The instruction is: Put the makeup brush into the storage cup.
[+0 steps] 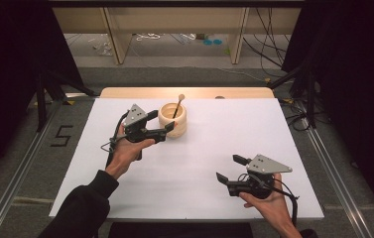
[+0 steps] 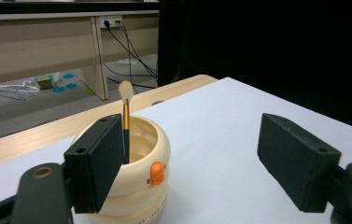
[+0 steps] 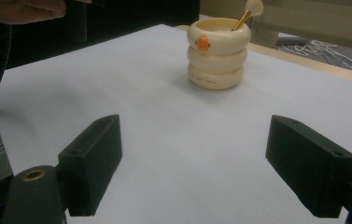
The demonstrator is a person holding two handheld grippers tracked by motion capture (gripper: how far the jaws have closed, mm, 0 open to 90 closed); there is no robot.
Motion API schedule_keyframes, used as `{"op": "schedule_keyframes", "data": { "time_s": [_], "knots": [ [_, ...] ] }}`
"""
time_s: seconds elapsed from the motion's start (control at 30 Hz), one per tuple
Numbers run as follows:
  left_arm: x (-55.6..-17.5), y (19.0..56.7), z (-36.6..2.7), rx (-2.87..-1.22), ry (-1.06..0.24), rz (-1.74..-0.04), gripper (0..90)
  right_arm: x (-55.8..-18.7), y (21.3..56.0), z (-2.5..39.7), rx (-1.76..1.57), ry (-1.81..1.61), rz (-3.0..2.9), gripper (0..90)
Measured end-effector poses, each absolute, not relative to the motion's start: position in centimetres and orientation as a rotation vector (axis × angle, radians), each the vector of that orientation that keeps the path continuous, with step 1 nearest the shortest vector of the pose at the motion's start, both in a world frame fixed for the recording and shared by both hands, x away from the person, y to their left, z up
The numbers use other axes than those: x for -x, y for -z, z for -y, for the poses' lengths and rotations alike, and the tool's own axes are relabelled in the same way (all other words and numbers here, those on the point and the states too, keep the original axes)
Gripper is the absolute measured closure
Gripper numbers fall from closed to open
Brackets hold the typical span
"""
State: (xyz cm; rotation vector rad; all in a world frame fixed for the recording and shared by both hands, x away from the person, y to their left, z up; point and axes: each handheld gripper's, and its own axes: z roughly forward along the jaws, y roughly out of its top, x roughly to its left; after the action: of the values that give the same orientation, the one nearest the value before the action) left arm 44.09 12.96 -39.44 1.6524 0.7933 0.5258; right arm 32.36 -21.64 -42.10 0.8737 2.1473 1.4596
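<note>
One cream ribbed ceramic holder (image 1: pixel 172 120), one gold-handled makeup brush (image 1: pixel 178 104) and two black two-jaw grippers on one white table (image 1: pixel 199 163).

left tongs (image 1: pixel 160 123) open beside cream holder (image 1: pixel 172 120) | brush (image 1: pixel 177 105) inside | right tongs (image 1: pixel 230 168) open, well apart

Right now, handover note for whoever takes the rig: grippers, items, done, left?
Left hand-held gripper: open, jaws right beside the cream ringed holder, nothing gripped; whether a jaw touches it I cannot tell.
Right hand-held gripper: open and holding nothing, near the front right of the white table, well away from the holder.
Makeup brush: standing in the holder, bristles up, leaning on the rim.
Done: left gripper brought up to the holder.
Left: probably close on the holder or brush; neither is held yet.
</note>
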Motion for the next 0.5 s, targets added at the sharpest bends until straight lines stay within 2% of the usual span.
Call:
{"op": "schedule_keyframes", "data": {
  "time_s": [0.5],
  "knots": [
    [-42.4, 39.6, -12.8, -1.660, -0.497, -0.760, 21.8, -32.3, 42.1, 21.6, -0.888, -1.460, -2.153, 18.6]
  ]
}}
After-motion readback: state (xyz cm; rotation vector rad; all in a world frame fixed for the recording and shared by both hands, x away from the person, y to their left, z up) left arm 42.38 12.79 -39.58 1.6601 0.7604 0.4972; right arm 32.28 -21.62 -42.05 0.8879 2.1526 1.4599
